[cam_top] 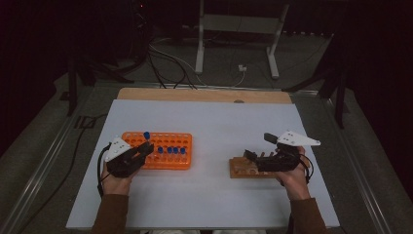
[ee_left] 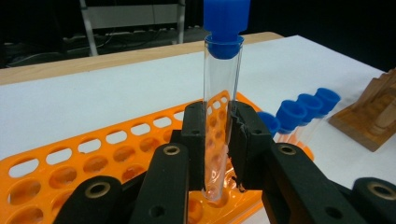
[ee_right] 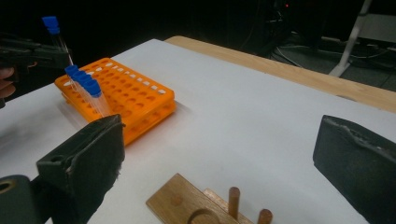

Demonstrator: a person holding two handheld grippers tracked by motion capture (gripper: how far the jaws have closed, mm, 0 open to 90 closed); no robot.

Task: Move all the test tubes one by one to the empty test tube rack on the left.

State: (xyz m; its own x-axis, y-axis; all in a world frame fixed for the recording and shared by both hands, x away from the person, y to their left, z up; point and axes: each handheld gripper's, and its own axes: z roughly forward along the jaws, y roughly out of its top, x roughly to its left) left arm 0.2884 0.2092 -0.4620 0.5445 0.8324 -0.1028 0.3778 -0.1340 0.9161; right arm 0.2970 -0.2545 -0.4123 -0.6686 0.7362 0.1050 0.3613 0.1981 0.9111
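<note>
My left gripper (ee_left: 219, 144) is shut on a clear test tube with a blue cap (ee_left: 220, 93), held upright. The tube's lower end is at a hole near the front edge of the orange tube rack (ee_left: 88, 161); whether it rests inside I cannot tell. In the high view the left gripper (cam_top: 140, 152) is at the left end of the orange rack (cam_top: 168, 163), with the held tube's cap (cam_top: 146, 135) above it. Several more blue-capped tubes (cam_top: 171, 149) stand in the rack. My right gripper (cam_top: 259, 146) is open over a wooden peg rack (cam_top: 242, 169), jaws wide apart (ee_right: 224, 154).
The table (cam_top: 214, 122) has a white top with a wooden strip along its far edge (cam_top: 204, 95). White surface lies open between the two racks. Beyond the table are cables and a metal stand (cam_top: 236, 29) on a dark floor.
</note>
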